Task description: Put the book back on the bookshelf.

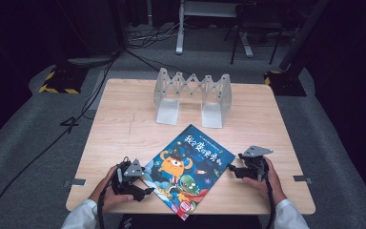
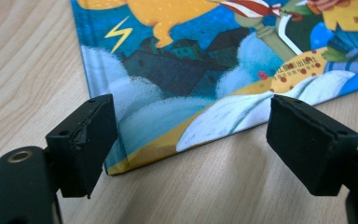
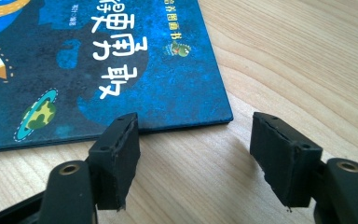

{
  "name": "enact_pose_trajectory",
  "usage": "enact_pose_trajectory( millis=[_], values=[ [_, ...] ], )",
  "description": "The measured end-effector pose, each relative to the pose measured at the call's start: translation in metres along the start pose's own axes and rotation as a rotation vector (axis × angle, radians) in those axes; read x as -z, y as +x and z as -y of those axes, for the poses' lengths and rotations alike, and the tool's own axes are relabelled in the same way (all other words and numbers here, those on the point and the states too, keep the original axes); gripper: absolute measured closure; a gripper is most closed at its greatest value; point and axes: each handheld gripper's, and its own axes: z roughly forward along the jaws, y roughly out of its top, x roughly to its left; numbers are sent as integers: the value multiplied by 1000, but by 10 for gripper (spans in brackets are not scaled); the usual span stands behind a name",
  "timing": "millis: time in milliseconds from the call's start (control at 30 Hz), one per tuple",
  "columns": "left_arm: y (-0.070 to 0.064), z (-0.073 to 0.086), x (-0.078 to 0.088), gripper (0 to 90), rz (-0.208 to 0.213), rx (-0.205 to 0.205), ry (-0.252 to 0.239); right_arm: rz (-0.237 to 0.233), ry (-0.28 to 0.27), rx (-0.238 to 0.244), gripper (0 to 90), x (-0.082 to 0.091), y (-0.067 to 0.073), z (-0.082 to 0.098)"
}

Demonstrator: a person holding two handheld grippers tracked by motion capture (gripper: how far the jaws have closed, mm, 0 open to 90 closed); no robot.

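Observation:
A blue picture book (image 1: 187, 169) with cartoon monsters lies flat and skewed on the wooden table (image 1: 119, 129), one corner over the near edge. My left gripper (image 1: 145, 187) rests at the book's left edge, open, its jaws straddling the book's corner (image 2: 116, 168) just above the tabletop. At the book's right side my right gripper (image 1: 232, 169) is open too, its jaws either side of the book's dark blue corner (image 3: 226, 116) without touching it. Both grippers (image 2: 191, 144) (image 3: 193, 154) hold nothing.
A grey expandable book stand (image 1: 193, 95) stands at the table's far middle, with two flat base plates pointing toward me. Black cables run across the carpeted floor (image 1: 38, 157) on the left. Bare table lies between the stand and the book.

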Motion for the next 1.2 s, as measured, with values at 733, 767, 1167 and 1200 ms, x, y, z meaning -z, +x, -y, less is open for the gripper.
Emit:
enact_pose_trajectory(
  millis=[733,767,1167,1200],
  values=[
    [15,16,6,154,-57,49,-7,-88,-15,44,358,3,23,4],
    [13,15,5,154,-45,49,-5,-86,-15,47,336,1,22,2],
    [-6,5,-4,146,83,24,-16,17,-14,-25,325,-10,0,-7],
    [-6,5,-4,146,83,24,-16,17,-14,-25,325,-10,0,-7]
  ],
)
